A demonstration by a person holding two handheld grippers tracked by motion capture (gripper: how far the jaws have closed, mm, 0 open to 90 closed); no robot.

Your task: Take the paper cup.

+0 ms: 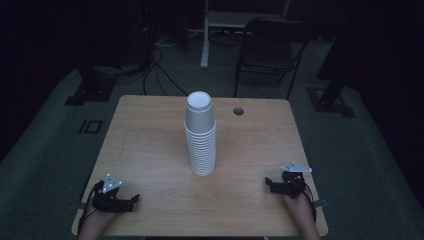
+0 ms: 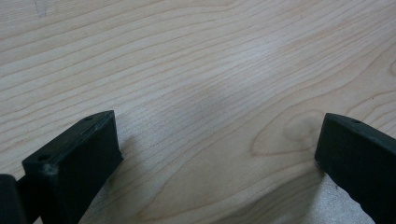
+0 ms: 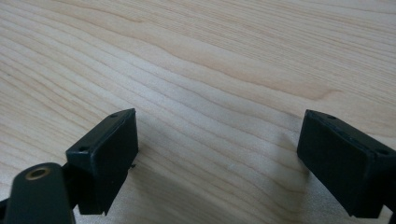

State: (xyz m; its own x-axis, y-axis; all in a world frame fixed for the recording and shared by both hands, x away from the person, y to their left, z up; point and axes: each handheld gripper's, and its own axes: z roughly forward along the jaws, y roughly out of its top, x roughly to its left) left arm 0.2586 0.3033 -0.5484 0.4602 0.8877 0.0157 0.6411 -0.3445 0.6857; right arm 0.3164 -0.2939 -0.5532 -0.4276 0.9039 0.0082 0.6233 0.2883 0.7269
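Nothing started yet, going by how things lie.

Left gripper (image 1: 131,200): resting at the near left corner of the table (image 1: 150,130), jaws spread wide. In the left gripper view there's only bare wood grain between the jaws (image 2: 215,149), nothing pinched, nothing touching the pads.

Stack of paper cups (image 1: 200,135): one nested tower, upside down, standing upright mid-table. It's well ahead of both sets of jaws and between the two grippers, well apart from each. No single cup is split off; no loose cups on the wood anywhere.

Right gripper (image 1: 268,184): at the near right edge, jaws pointing inward toward table centre, also spread wide. The right gripper view shows plain tabletop between its jaws (image 3: 219,154), nothing held.

Cable hole (image 1: 238,111) sits at the far side, behind and right of the stack; not in play.

Status call: zero cups handled, whole stack intact. Everything's left: reach in, grab the top cup or steady the tower, then separate. Likely one gripper holds the base while the other lifts.
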